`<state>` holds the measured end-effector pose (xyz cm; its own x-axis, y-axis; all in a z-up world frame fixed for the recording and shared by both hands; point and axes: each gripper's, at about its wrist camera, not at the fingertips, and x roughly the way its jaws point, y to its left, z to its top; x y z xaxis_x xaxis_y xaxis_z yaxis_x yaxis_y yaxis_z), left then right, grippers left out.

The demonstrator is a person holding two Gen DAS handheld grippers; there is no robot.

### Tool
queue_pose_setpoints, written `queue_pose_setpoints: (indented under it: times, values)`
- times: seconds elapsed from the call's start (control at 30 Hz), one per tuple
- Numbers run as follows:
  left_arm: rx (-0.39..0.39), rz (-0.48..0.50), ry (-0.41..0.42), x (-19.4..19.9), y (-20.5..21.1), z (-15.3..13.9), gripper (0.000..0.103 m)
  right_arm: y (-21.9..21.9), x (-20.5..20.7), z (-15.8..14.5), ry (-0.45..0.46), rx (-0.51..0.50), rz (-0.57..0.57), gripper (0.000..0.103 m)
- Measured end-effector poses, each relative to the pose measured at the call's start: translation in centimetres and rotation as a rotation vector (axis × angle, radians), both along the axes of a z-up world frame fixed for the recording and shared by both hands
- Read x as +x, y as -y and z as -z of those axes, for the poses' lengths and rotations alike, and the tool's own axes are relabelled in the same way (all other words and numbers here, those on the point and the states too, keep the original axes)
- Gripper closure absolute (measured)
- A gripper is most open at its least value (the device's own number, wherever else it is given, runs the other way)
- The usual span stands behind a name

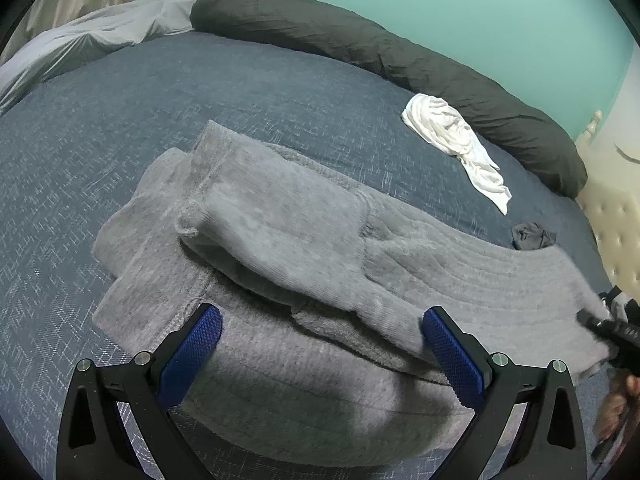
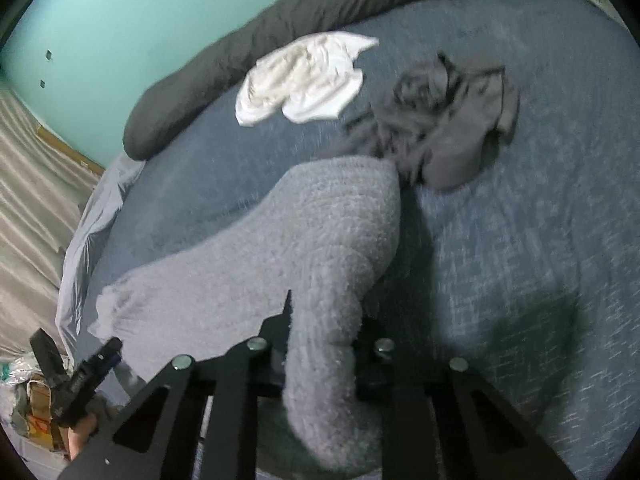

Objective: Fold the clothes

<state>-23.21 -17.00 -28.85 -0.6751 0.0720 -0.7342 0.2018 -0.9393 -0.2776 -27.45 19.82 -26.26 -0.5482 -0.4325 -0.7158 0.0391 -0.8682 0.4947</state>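
The right claw (image 2: 320, 360) is clenched on a bunched edge of the grey sweater (image 2: 304, 248), the fleece squeezed between its jaws and rising out of them in a thick fold. The left claw (image 1: 320, 354) hangs released, its blue pads (image 1: 192, 356) spread wide above the sweater's near hem and touching nothing that I can see.

The step in hand looks like a fold of the sweater's right side: one sleeve already lies across the chest, and the gripped part is, by my reading, the edge to be carried over the body. The next move calls for lifting that edge clear and drawing it across toward the middle without dragging the layers beneath (the fleece is thick and will likely hold a soft crease rather than a sharp one); the left claw may have to pin the near hem.

The sweater lies in the middle of the bed (image 1: 100, 128), toward its near edge. A crumpled white garment (image 1: 456, 144) sits near the far edge beside a long dark pillow (image 1: 380, 52), and a dark grey garment (image 2: 444, 120) lies just beyond the sweater's right side. The wall (image 1: 440, 0) behind is teal.
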Motion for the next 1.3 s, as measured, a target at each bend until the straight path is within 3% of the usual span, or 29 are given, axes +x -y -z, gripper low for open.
queue_pose_setpoints:
  times: [0.23,0.53,0.77,1.1,1.3]
  values:
    - [-0.011,0.004,-0.008,0.2,-0.4,-0.2,0.000,-0.8,0.3,-2.6,-0.038,0.019,0.000,0.087]
    - [0.006,-0.102,-0.064,1.5,2.3,-1.4,0.000,-1.9,0.4,2.2,0.088,-0.003,0.047,0.084]
    - [-0.004,-0.186,-0.106,3.5,5.2,-2.2,0.000,-2.7,1.1,3.3,0.091,-0.057,0.075,0.078]
    - [0.114,-0.240,-0.044,5.6,9.6,0.7,0.000,-2.9,1.4,3.5,0.092,-0.104,0.101,0.076]
    - [0.307,-0.238,-0.040,6.1,11.4,2.7,0.000,-3.2,2.0,3.8,0.092,-0.141,0.130,0.076]
